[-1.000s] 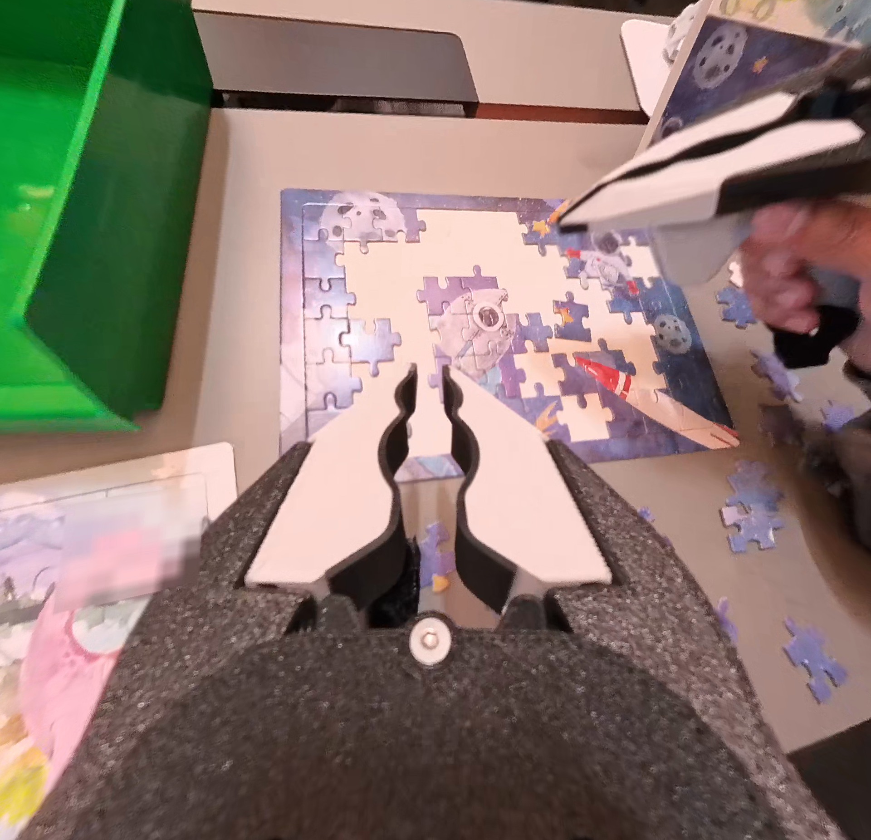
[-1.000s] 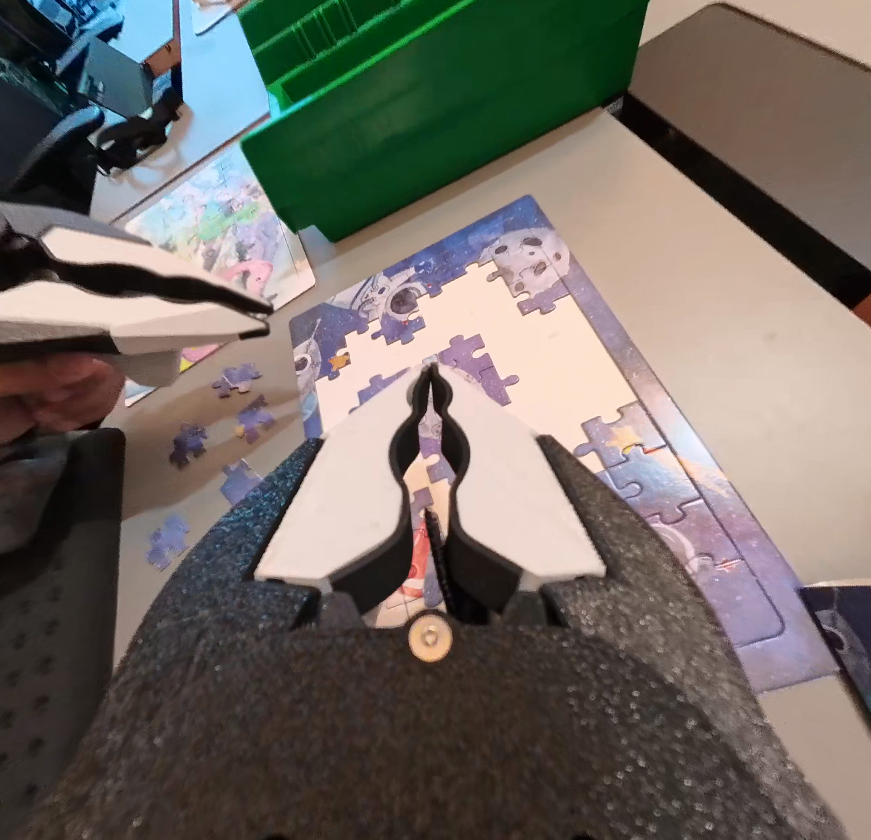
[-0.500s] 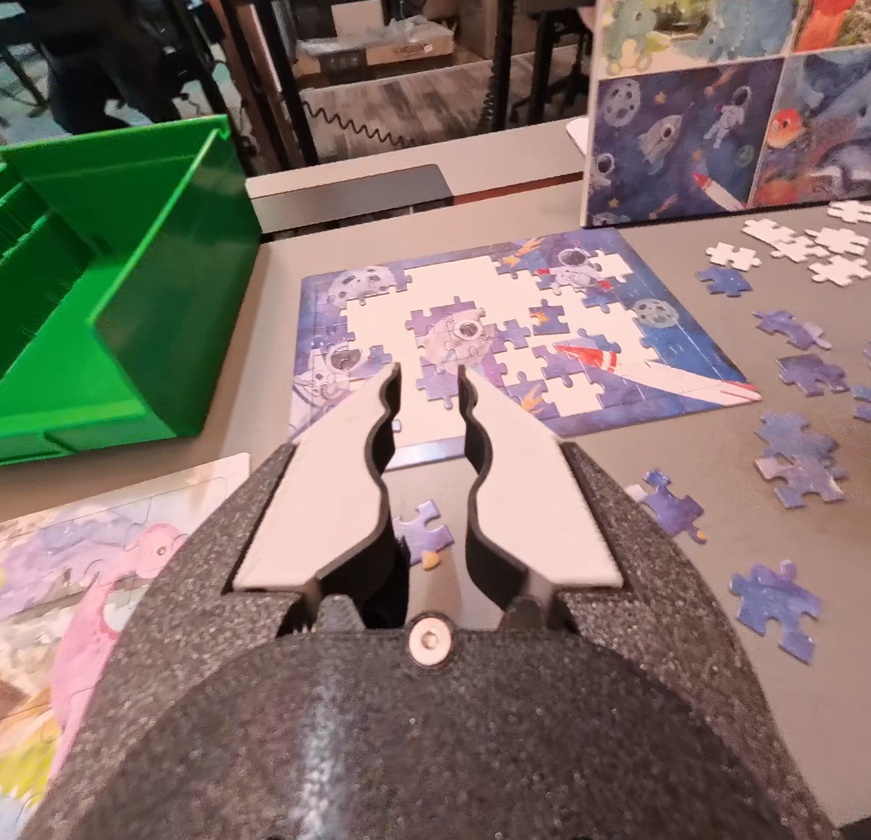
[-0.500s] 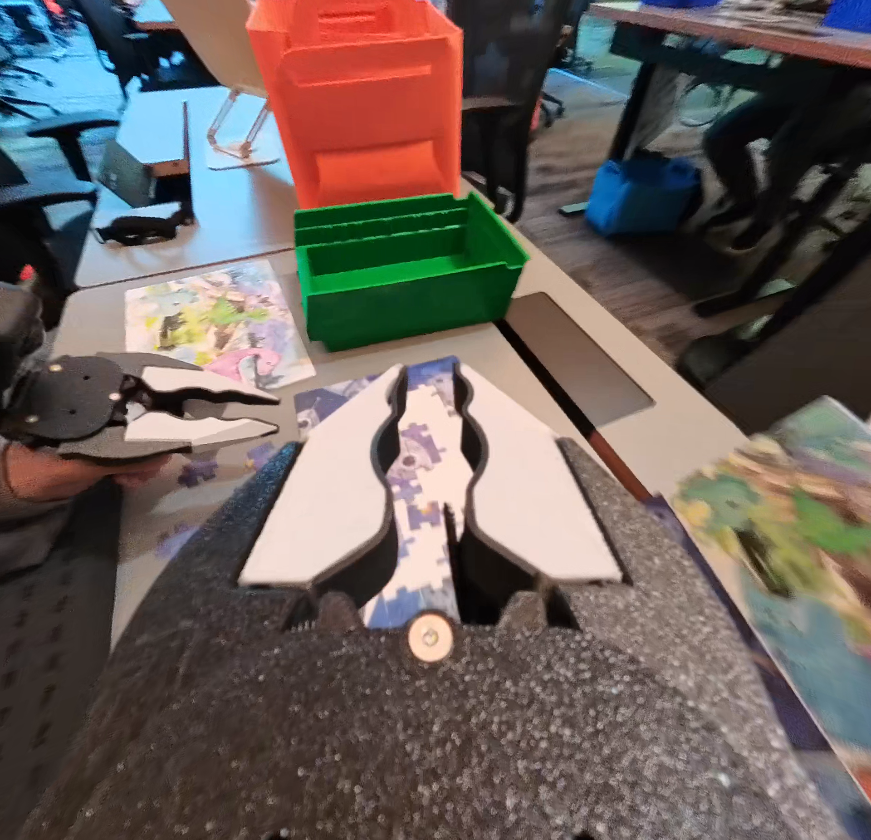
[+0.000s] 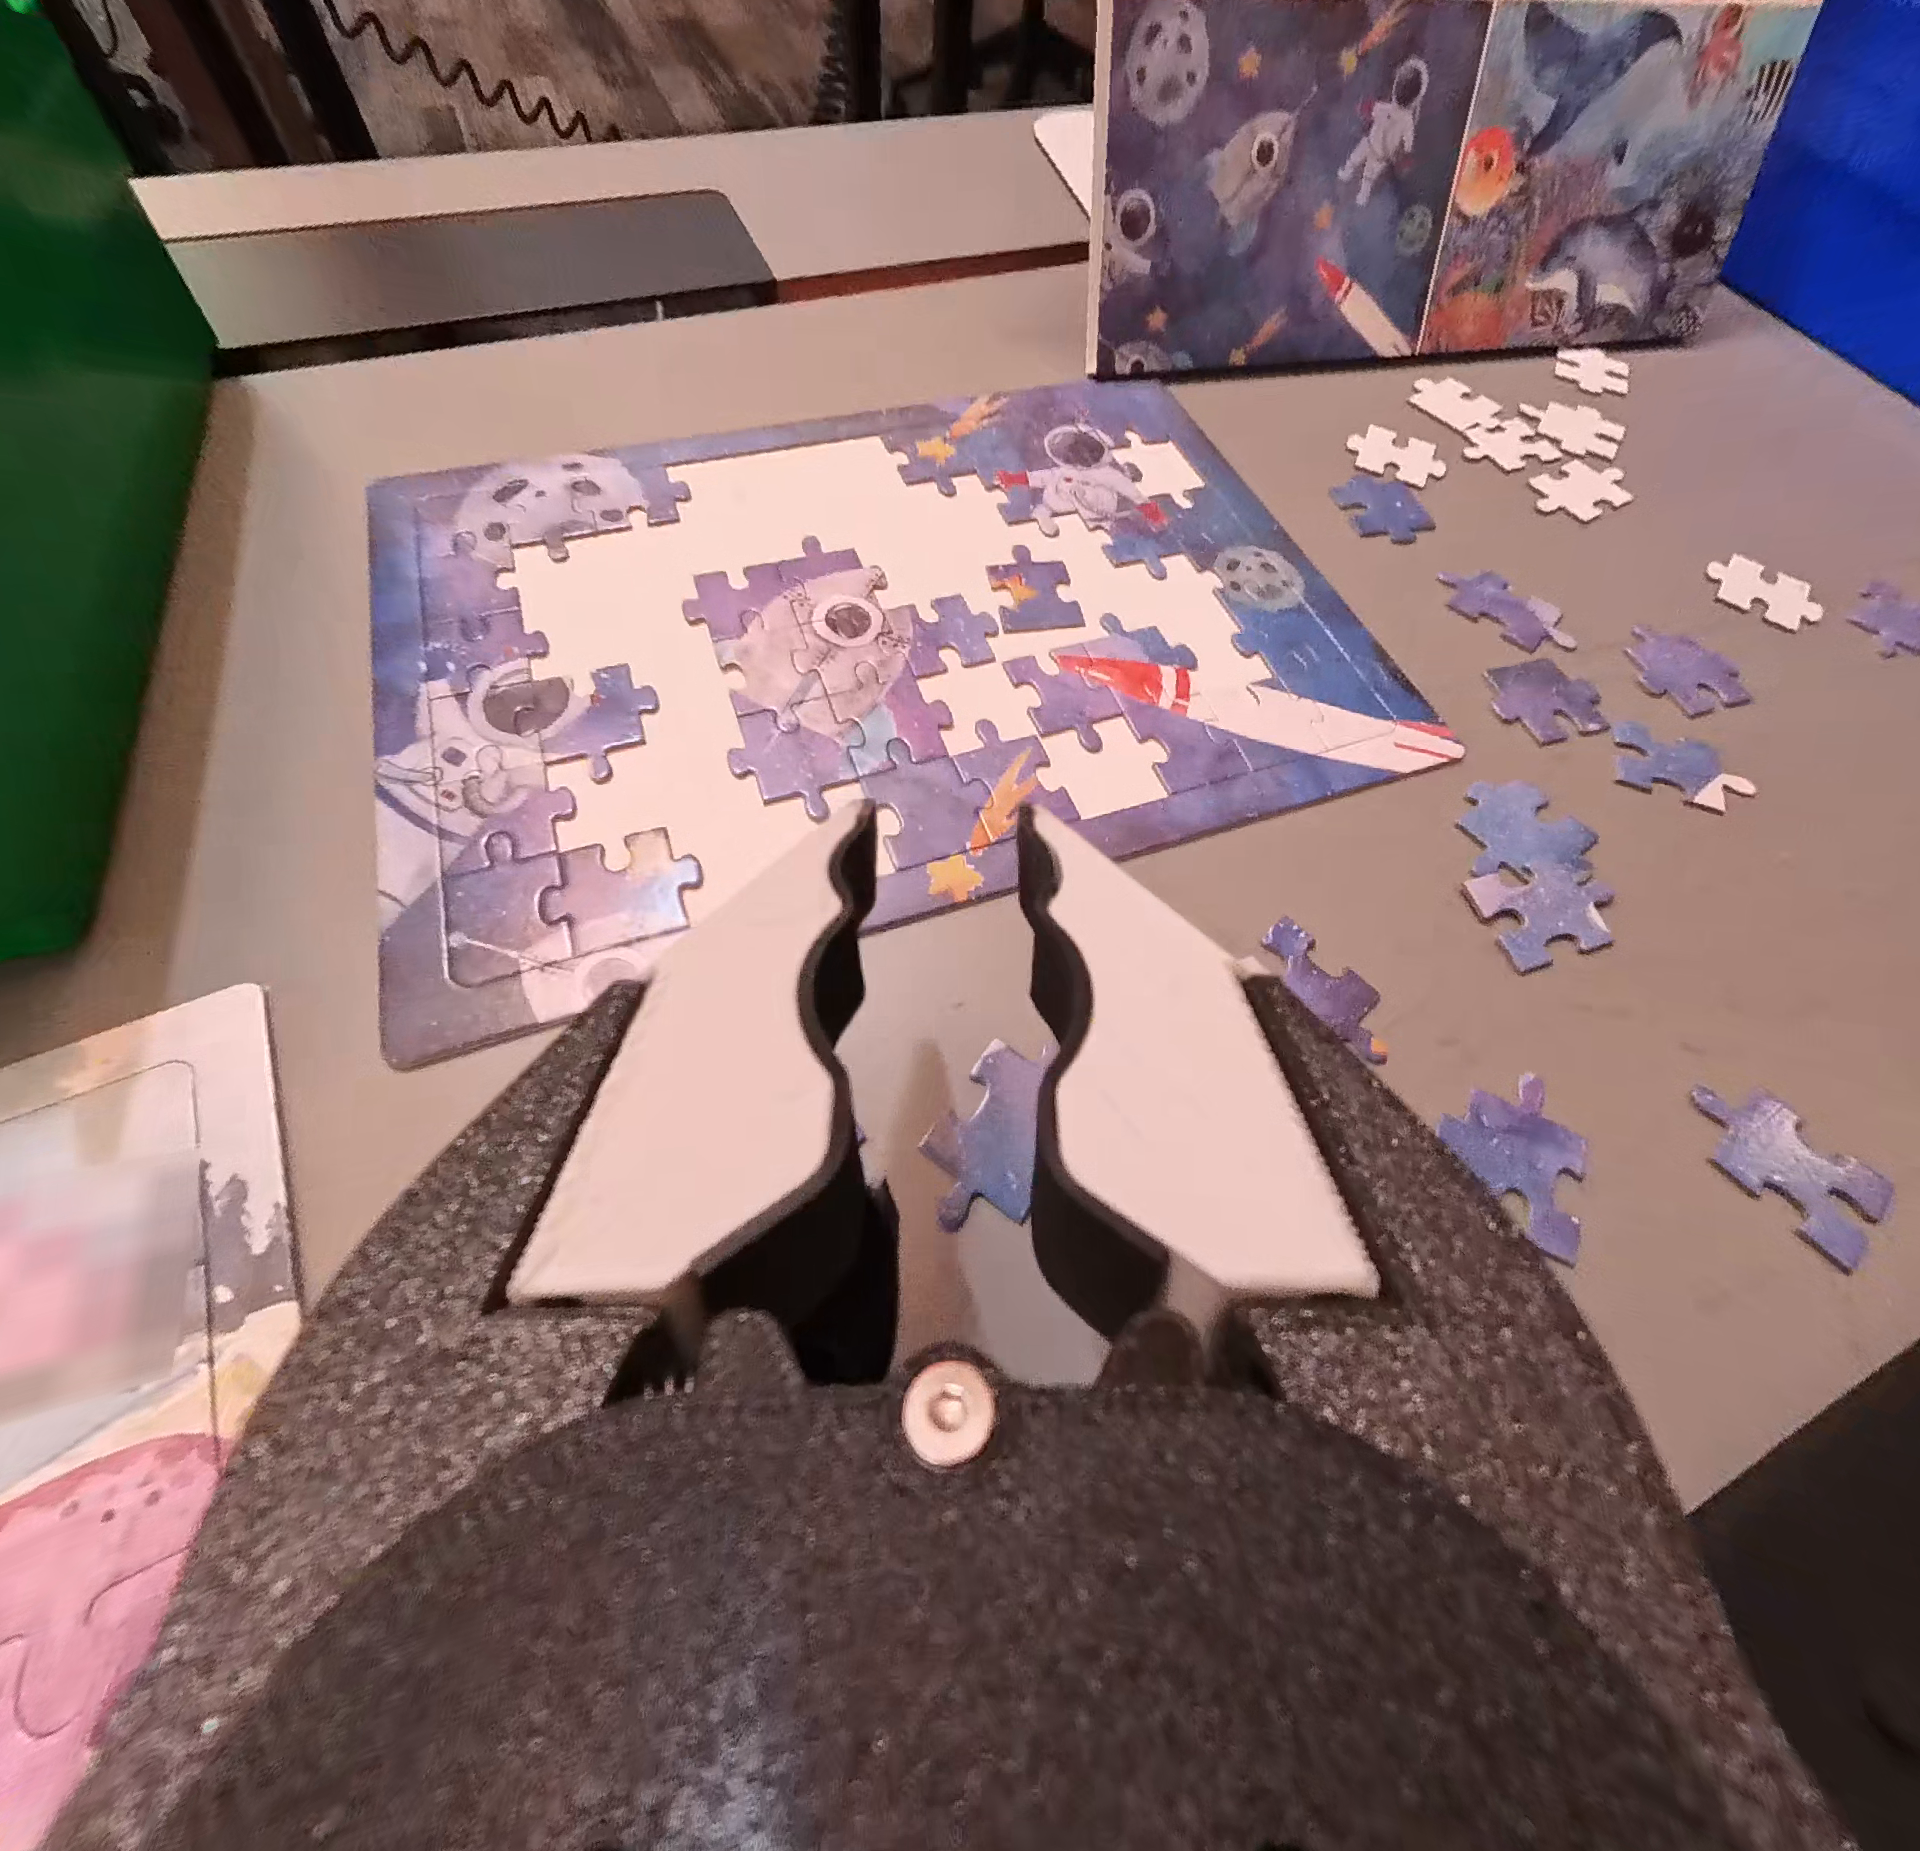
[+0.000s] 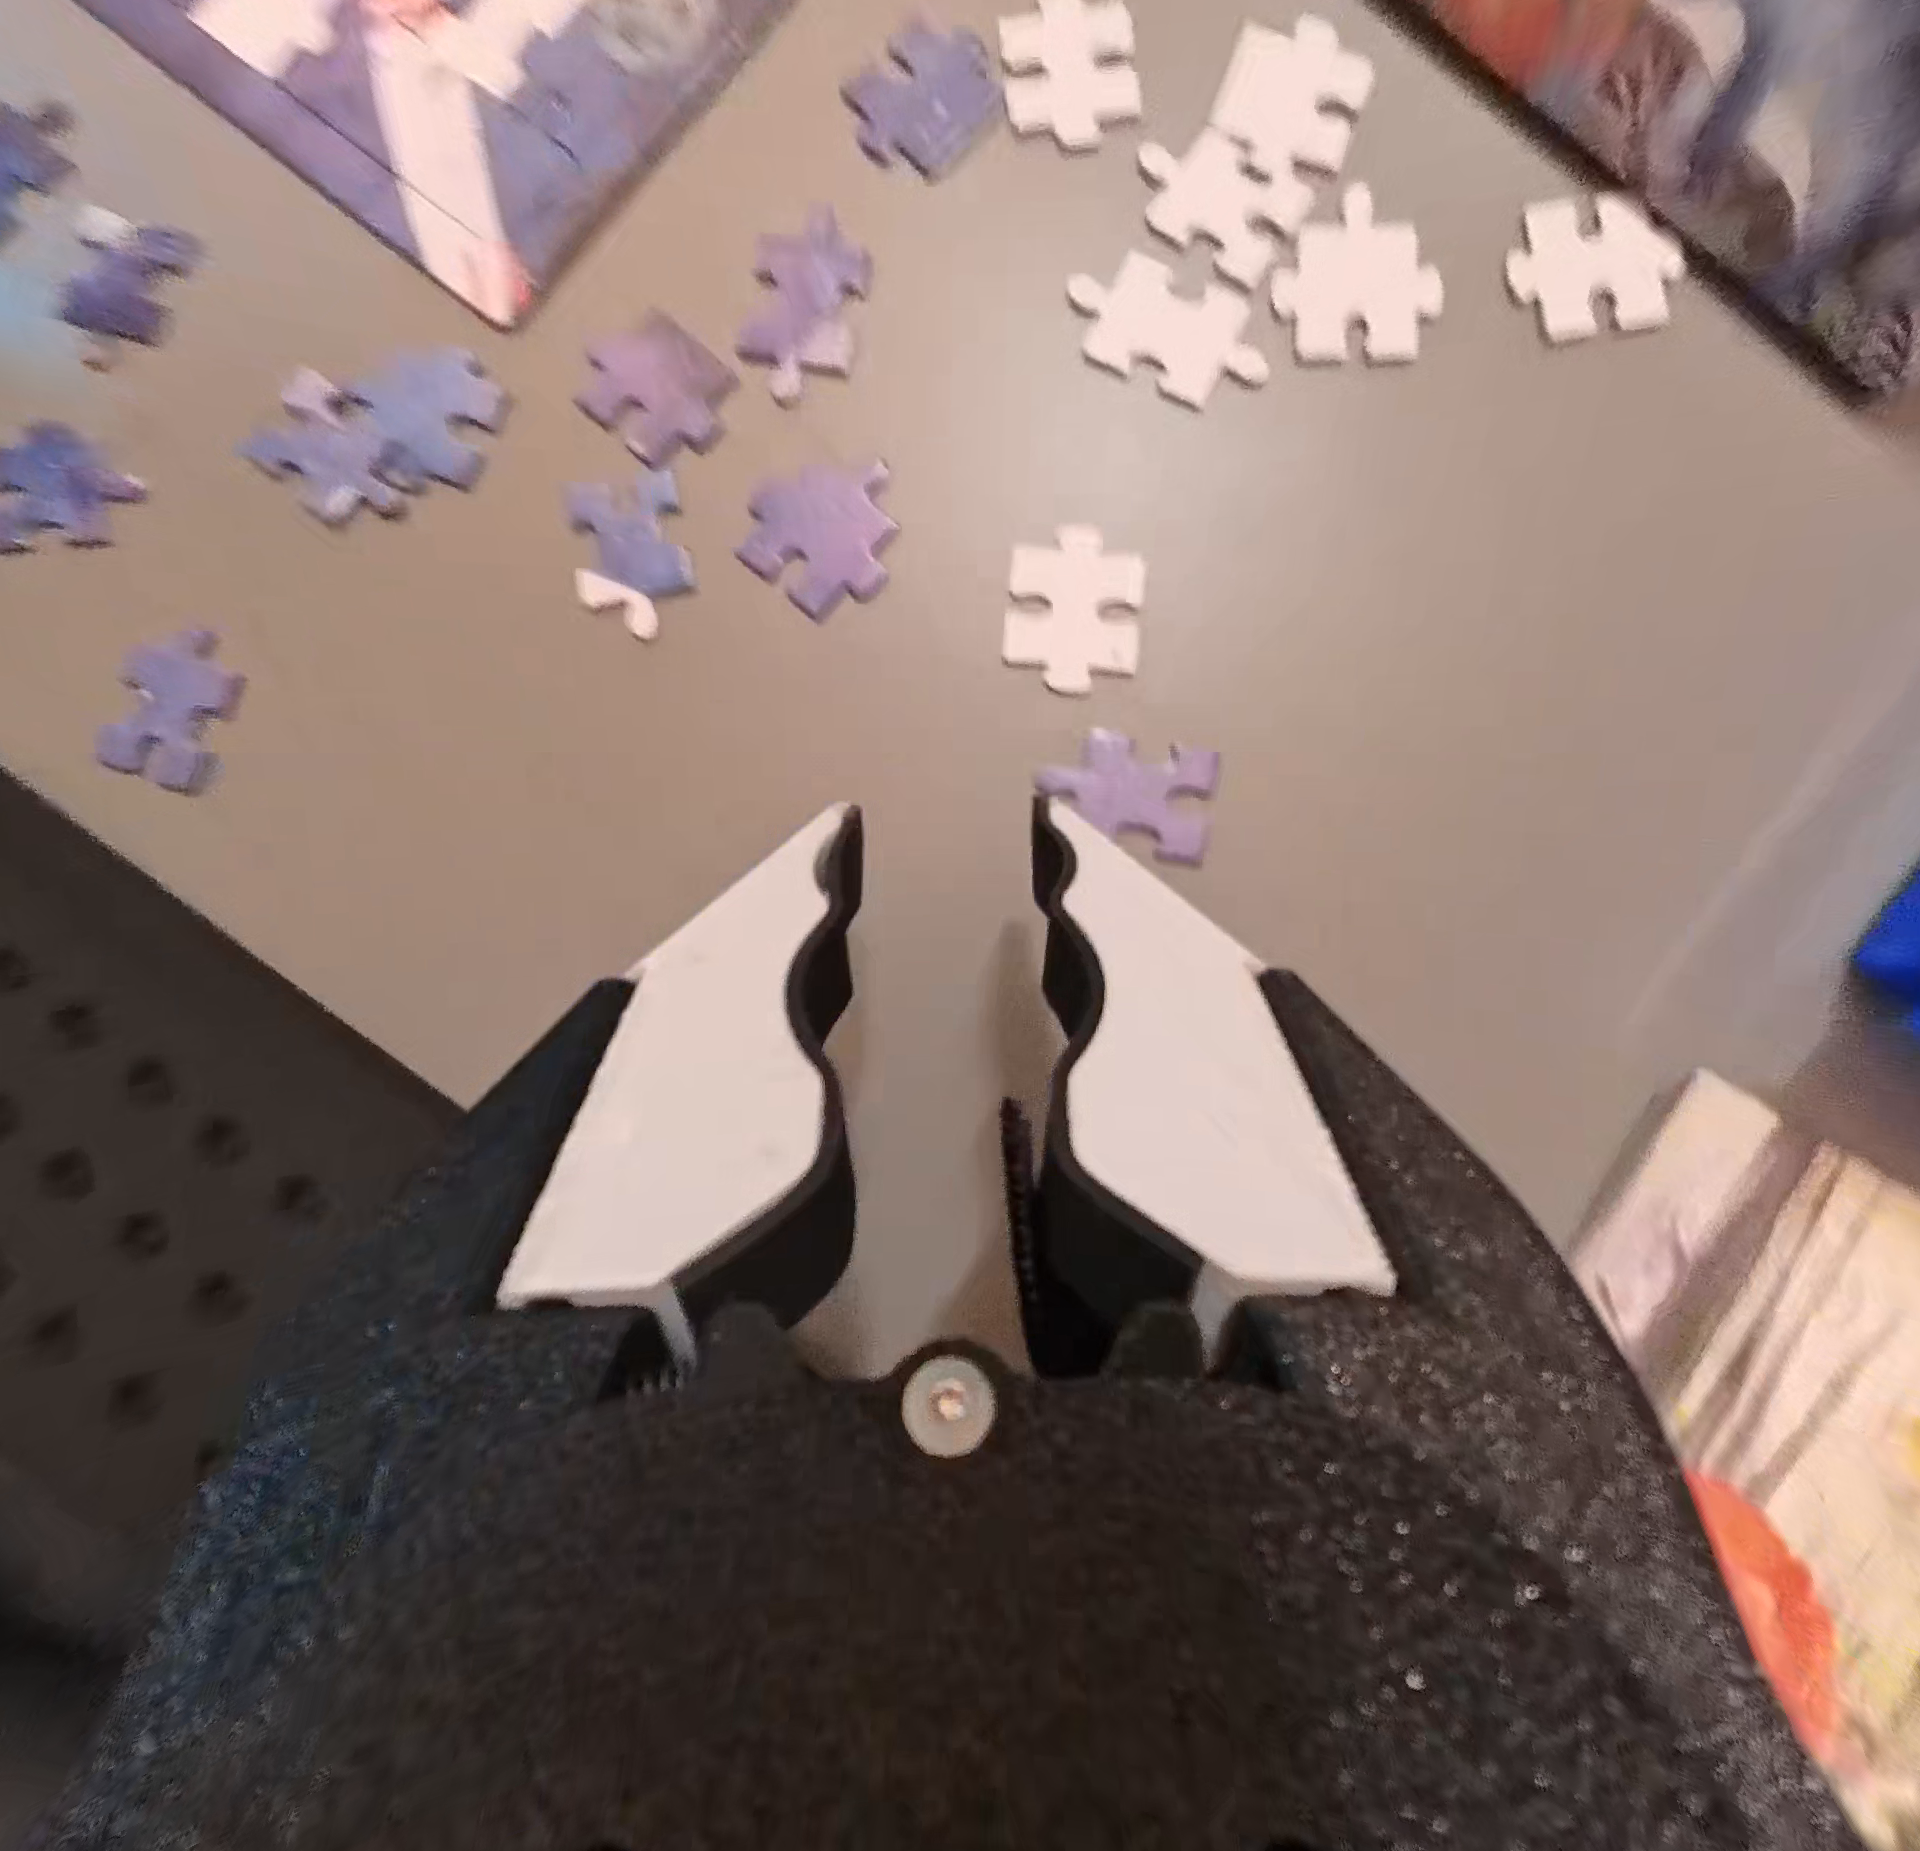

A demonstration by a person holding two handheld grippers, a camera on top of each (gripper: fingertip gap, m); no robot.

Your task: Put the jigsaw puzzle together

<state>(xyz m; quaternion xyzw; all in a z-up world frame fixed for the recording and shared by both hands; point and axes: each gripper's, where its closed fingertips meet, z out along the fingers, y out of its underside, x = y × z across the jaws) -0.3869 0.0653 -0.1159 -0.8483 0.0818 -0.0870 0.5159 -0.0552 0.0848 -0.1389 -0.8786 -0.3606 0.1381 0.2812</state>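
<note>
Above the grey bench point(image 6: 1403, 721), the right gripper point(image 6: 945, 814) and the left gripper point(image 5: 940, 825) both stand parted and empty, the right one's fingertip just beside a loose purple piece point(image 6: 1138, 791).

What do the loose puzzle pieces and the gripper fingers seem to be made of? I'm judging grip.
Loose puzzle pieces: likely thin cardboard, matte print; flipped ones show plain white backs. Left gripper and right gripper fingers: seemingly smooth rigid white plastic with wavy black inner pads, perhaps rubber; both open and empty.
</note>
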